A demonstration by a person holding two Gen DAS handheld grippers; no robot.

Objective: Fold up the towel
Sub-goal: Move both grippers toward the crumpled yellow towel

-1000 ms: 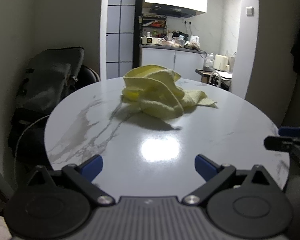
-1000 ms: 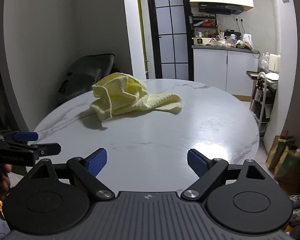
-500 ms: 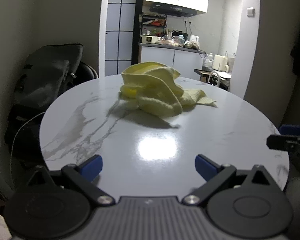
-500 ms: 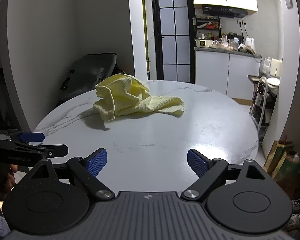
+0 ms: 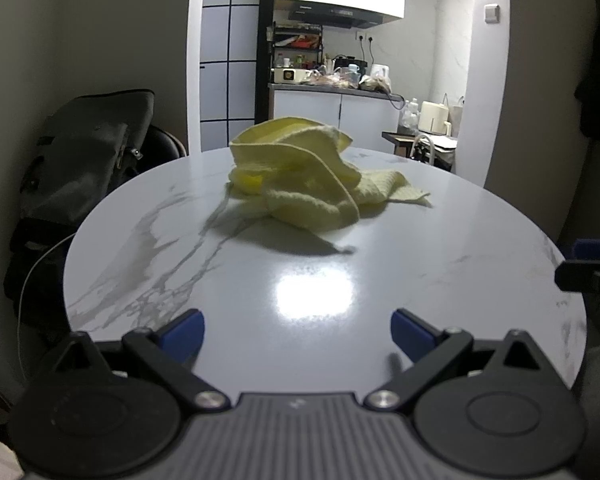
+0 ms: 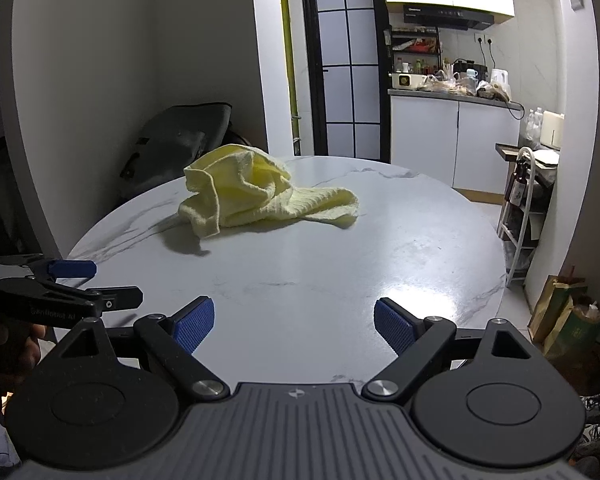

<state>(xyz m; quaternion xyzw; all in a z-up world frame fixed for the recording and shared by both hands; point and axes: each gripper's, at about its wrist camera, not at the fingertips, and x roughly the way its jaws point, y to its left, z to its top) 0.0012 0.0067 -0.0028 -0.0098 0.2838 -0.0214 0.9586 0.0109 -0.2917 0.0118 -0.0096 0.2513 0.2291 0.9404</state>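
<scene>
A crumpled pale yellow towel [image 5: 308, 176] lies in a heap on the far half of a round white marble table [image 5: 300, 280]. It also shows in the right wrist view [image 6: 252, 196], left of the middle. My left gripper [image 5: 298, 330] is open and empty above the table's near edge, well short of the towel. My right gripper [image 6: 294, 324] is open and empty above the near edge too. The left gripper's fingers [image 6: 72, 270] show at the left edge of the right wrist view, and the right gripper's fingers [image 5: 592, 264] at the right edge of the left wrist view.
A dark bag [image 5: 84, 160] leans on the wall left of the table. A kitchen counter with clutter [image 5: 332, 80] stands behind. A rack [image 6: 528, 208] and paper bags [image 6: 568, 312] stand on the floor at the right of the table.
Both grippers have moved a little forward and lower toward the table; the towel looks slightly nearer. The towel has not moved. Both grippers stay open.
</scene>
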